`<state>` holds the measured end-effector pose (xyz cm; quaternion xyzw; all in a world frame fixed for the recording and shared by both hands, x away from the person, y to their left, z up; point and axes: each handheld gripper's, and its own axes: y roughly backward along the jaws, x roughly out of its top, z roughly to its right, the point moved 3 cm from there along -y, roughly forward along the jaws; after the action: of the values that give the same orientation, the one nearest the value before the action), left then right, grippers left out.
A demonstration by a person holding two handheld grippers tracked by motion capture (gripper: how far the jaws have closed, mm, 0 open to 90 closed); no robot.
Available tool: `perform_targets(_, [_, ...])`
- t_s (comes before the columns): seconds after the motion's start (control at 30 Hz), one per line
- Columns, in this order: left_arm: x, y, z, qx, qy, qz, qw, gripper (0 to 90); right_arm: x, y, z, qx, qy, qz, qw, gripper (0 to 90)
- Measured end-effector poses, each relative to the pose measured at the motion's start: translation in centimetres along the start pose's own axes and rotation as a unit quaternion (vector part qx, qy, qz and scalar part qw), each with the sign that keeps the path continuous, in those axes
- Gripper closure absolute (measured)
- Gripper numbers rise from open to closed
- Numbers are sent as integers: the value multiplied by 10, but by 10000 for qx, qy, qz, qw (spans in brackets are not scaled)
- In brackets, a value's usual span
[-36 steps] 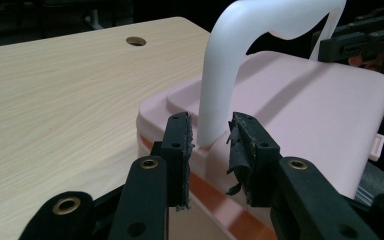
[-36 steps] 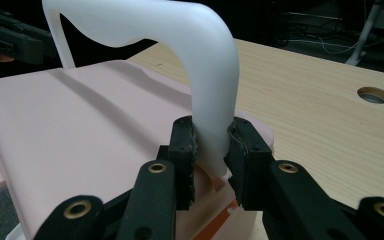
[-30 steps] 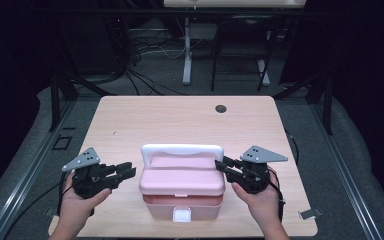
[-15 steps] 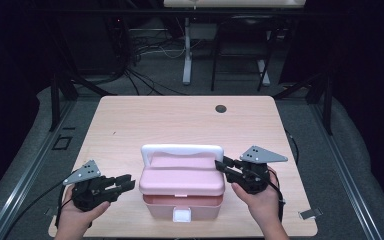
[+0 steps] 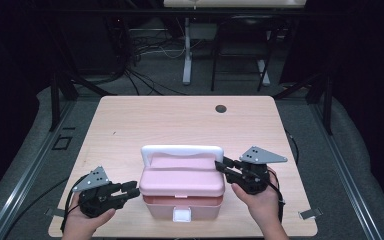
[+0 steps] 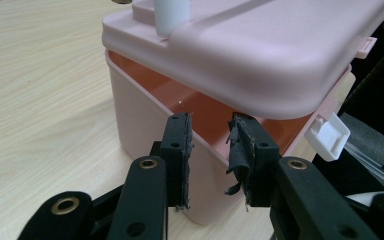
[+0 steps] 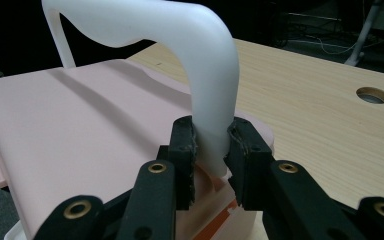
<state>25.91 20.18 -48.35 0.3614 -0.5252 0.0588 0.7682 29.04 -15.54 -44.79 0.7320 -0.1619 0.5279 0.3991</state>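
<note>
A pink lidded box point(image 5: 182, 182) with a white arched handle point(image 5: 180, 150) stands near the table's front edge. My right gripper point(image 5: 220, 165) is at the box's right end, and in the right gripper view point(image 7: 211, 142) its pads pinch the handle's point(image 7: 200, 60) right leg just above the lid. My left gripper point(image 5: 132, 189) is low at the box's left side. In the left gripper view point(image 6: 210, 145) its jaws stand apart with nothing between them, facing the box wall point(image 6: 140, 125) under the overhanging lid point(image 6: 260, 50). The lid sits slightly raised, showing an orange inner rim.
A white latch point(image 5: 182, 215) hangs at the box's front. The wooden table point(image 5: 130, 125) has a round cable hole point(image 5: 221, 108) at the far right. Dark floor, cables and desk legs lie beyond the far edge.
My left hand has sunk and drawn toward the table's near edge, bringing its gripper lower beside the box. The right gripper and the box have kept still.
</note>
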Motion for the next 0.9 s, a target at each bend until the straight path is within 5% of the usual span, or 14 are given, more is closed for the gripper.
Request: perform_targets(0.9, [20,4,4,23,-104,196,9998,689,3,11,7,-124,-92,224,9996,698])
